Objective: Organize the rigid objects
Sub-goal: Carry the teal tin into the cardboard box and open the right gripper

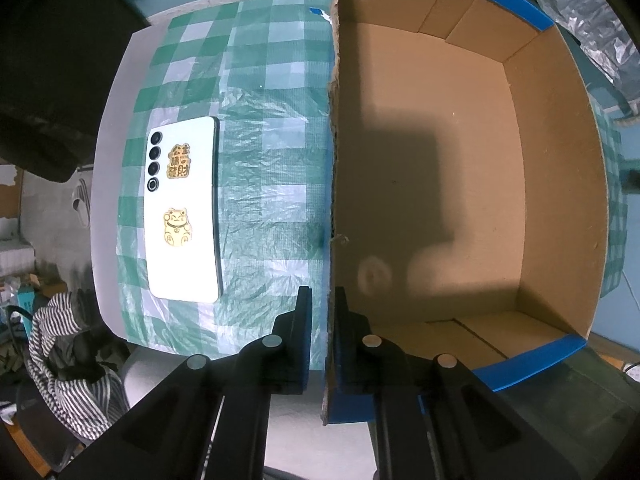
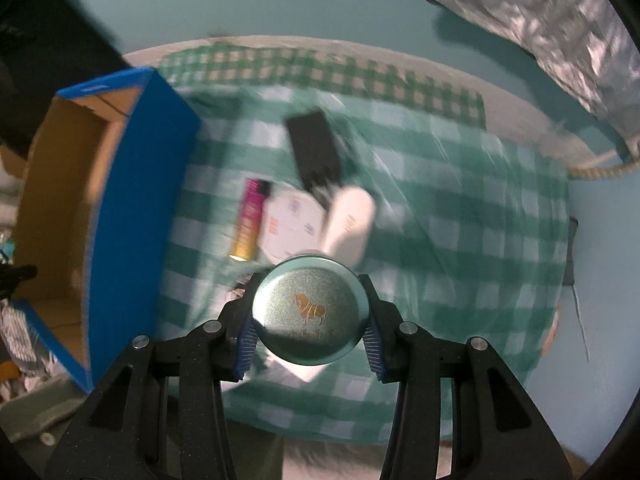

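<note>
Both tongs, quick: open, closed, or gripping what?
Left tongs: shut on the cardboard box wall.
Right tongs: shut on a round green tin.

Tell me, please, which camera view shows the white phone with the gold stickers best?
The left wrist view. There the white phone lies face down on the checked cloth, whole and sharp, beside the cardboard box. The right wrist view does not show it; the things lying on the cloth there are blurred.
</note>
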Tool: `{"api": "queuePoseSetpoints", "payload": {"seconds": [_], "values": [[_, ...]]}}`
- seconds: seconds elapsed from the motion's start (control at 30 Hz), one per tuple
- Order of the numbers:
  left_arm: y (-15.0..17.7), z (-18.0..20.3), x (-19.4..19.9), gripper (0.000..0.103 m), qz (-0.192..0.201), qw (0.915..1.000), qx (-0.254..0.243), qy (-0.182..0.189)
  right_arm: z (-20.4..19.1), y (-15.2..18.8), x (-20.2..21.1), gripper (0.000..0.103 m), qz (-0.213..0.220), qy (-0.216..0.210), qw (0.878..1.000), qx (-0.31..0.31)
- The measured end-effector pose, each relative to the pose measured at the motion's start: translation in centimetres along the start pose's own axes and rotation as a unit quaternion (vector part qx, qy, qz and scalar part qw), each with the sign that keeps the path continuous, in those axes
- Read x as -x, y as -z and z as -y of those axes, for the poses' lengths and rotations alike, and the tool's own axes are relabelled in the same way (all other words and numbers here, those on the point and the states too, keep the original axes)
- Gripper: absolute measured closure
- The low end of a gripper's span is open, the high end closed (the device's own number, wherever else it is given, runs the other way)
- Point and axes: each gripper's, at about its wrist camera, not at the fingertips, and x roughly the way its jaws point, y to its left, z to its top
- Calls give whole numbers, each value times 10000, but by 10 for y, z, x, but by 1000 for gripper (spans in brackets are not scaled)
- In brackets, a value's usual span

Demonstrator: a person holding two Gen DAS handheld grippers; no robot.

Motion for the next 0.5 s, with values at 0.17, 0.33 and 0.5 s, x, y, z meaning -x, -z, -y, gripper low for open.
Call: {"api": "queuePoseSetpoints", "payload": {"seconds": [0.17, 0.33, 0.5], "values": [[-1, -1, -2, 94, -16, 10000, -33, 7, -28, -19, 18, 59, 118, -186, 9992, 324], [-2, 0, -1, 94, -15, 10000, -57, 12, -60, -40, 25, 59, 181, -355, 9969, 676], [-1, 2, 0, 94, -21, 10000, -65, 0, -92, -60, 25, 59, 217, -401, 9936, 1034]]}}
